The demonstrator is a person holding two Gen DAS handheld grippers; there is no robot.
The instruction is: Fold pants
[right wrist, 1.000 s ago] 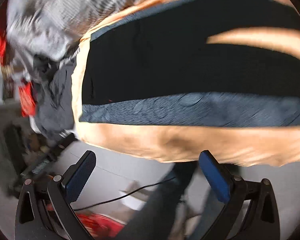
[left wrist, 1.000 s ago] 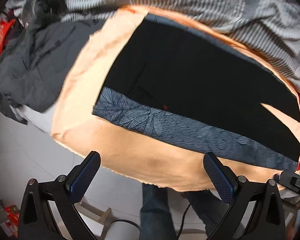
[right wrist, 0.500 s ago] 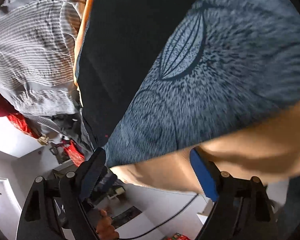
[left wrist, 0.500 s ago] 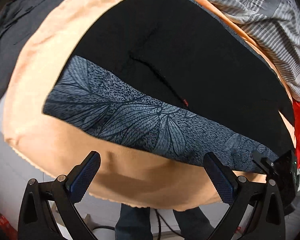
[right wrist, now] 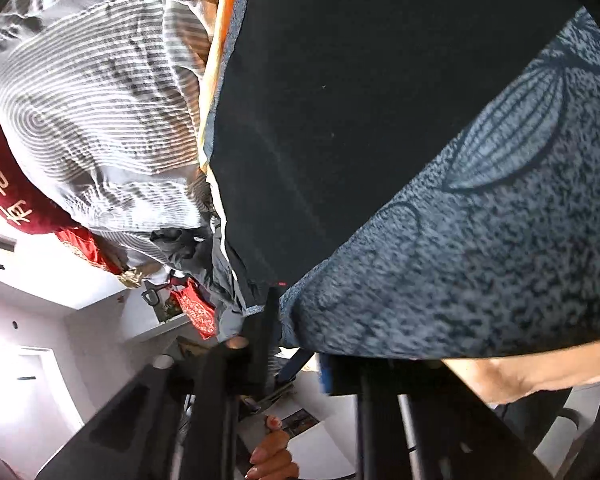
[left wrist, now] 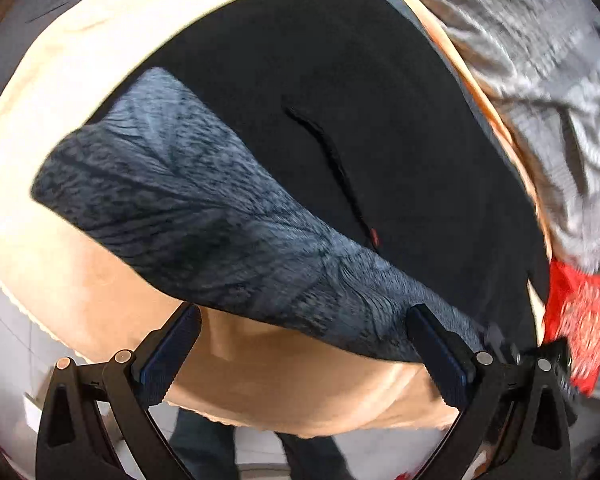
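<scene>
Black pants [left wrist: 340, 120] with a blue-grey leaf-patterned side band [left wrist: 220, 220] lie flat on a peach blanket [left wrist: 280, 384]. My left gripper [left wrist: 304, 354] hovers wide open over the near edge of that band, its pads apart from the cloth. In the right wrist view the pants [right wrist: 360, 100] and patterned band [right wrist: 480, 260] fill the frame. My right gripper [right wrist: 294, 354] sits at the band's corner, and its jaws are closing. The fingers are nearly together with the fabric edge pinched between them.
Grey striped bedding [left wrist: 540, 60] lies beyond the pants, also at the left in the right wrist view [right wrist: 100, 100]. A red cloth [left wrist: 580, 312] lies at the right. A person's hand [right wrist: 272, 456] shows below the right gripper. Pale floor lies under the blanket's edge.
Both grippers have come down close to the pants. The right one rolled to the patterned edge and its jaws went from wide open to nearly together. The left stayed open.
</scene>
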